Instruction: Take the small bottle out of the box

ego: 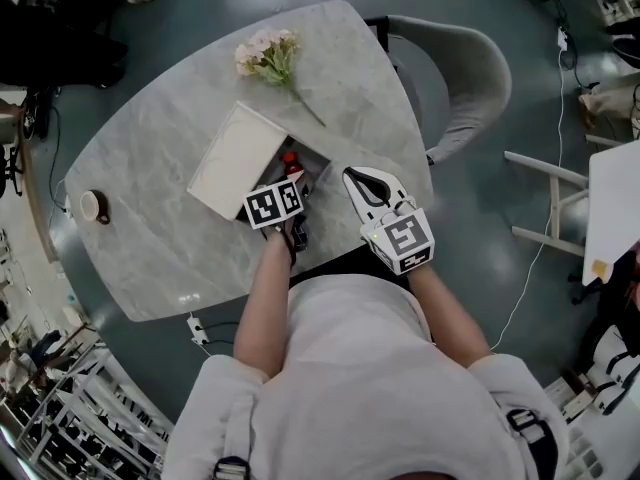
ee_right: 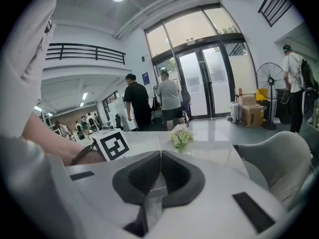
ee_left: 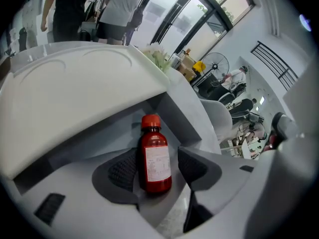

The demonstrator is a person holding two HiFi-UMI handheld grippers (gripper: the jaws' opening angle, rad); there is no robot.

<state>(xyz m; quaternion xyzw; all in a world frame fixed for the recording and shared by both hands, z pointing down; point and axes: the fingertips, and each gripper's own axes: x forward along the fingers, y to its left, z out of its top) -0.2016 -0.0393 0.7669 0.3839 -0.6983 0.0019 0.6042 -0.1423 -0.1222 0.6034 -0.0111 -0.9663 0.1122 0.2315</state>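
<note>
Flowers and cup sit on the table.

Small red bottle, red cap, white label, upright inside the open white box.

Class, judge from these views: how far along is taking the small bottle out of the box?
Done: the box lid is open. In hand: the left hand-held gripper has open jaws either side of the red bottle inside, not gripping. Left: close, lift it out. The right hand-held gripper is shut, idle.
</note>
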